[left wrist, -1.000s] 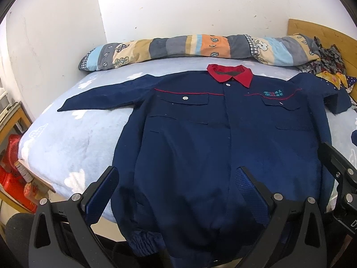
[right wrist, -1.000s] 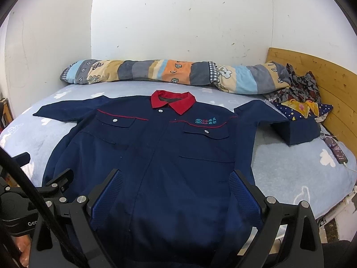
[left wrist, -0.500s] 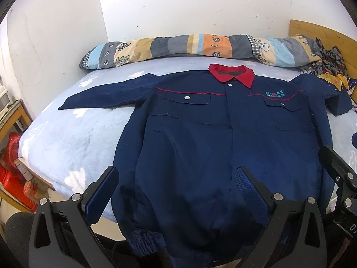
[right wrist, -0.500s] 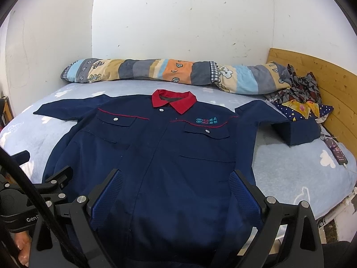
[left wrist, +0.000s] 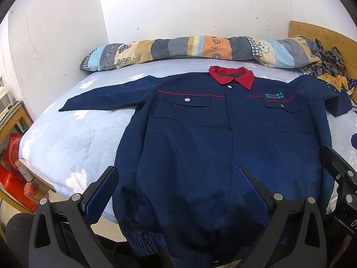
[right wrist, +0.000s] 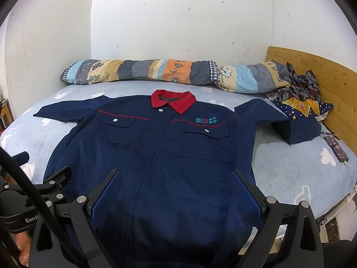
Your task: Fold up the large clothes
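Observation:
A navy work jacket (left wrist: 200,143) with a red collar (left wrist: 232,77) lies face up and spread flat on the bed, also in the right wrist view (right wrist: 160,156). Its left sleeve (left wrist: 104,96) stretches out straight. Its right sleeve (right wrist: 296,128) is folded at the cuff. My left gripper (left wrist: 176,183) is open and empty above the jacket's lower hem. My right gripper (right wrist: 176,185) is open and empty above the lower right part of the jacket. Each gripper shows at the edge of the other's view.
The pale blue bed sheet (left wrist: 73,138) covers the bed. A long patchwork bolster (right wrist: 169,73) lies along the wall. Patterned clothes (right wrist: 299,93) are piled by the wooden headboard (right wrist: 316,71). A phone (right wrist: 339,150) lies at the right. Red items (left wrist: 11,169) stand beside the bed.
Both views have shifted slightly, with the jacket sitting a little lower in the frame. The jacket itself has not moved and both grippers stay open.

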